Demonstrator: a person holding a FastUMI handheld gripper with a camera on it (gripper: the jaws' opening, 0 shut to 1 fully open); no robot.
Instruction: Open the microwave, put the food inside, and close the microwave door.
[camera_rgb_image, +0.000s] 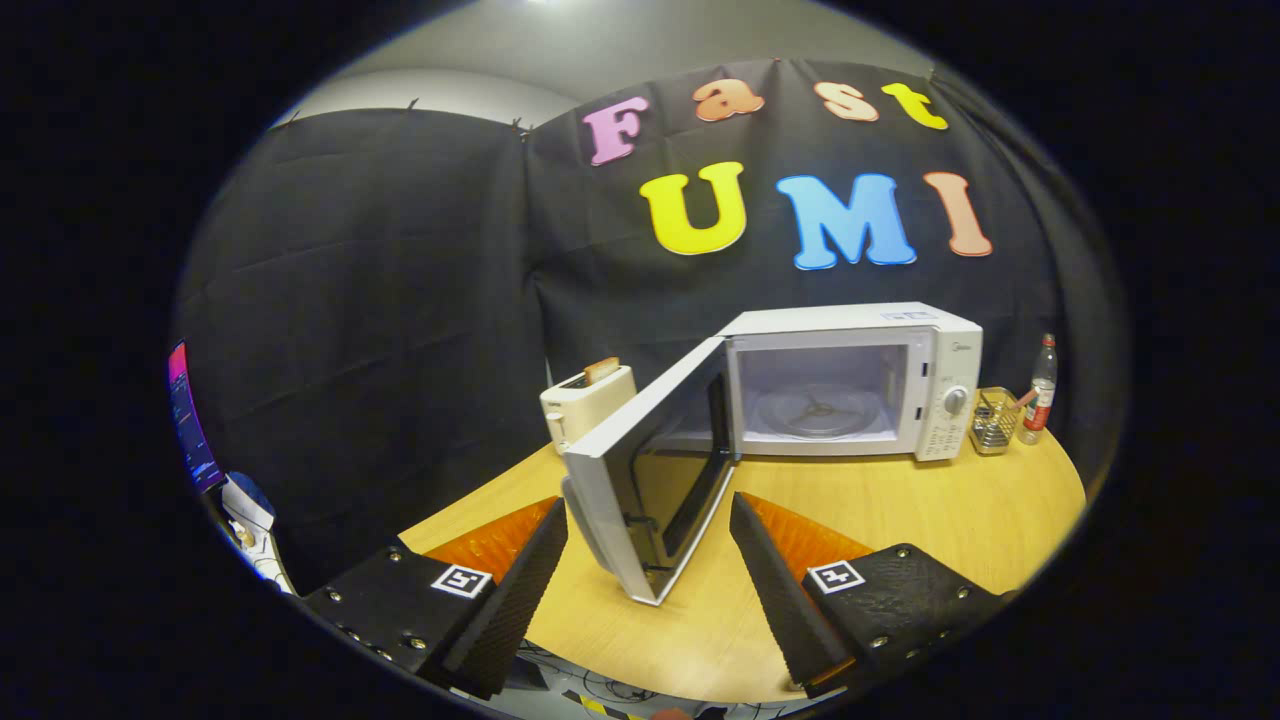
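A white microwave (930, 330) stands at the back of the round wooden table (900, 510). Its door (645, 475) is swung wide open toward me, hinged on the left. The door's free edge lies between my fingertips, touching neither. The oven cavity shows a bare glass turntable (815, 410). My gripper (648, 525) is open, its fingers spread wide on either side of the door edge, with nothing held.
A white toaster (580, 405) with a slice of bread standing in it sits left of the microwave. Right of the microwave stand a wire basket (993, 420) and a bottle (1042, 390). Black cloth walls close off the back.
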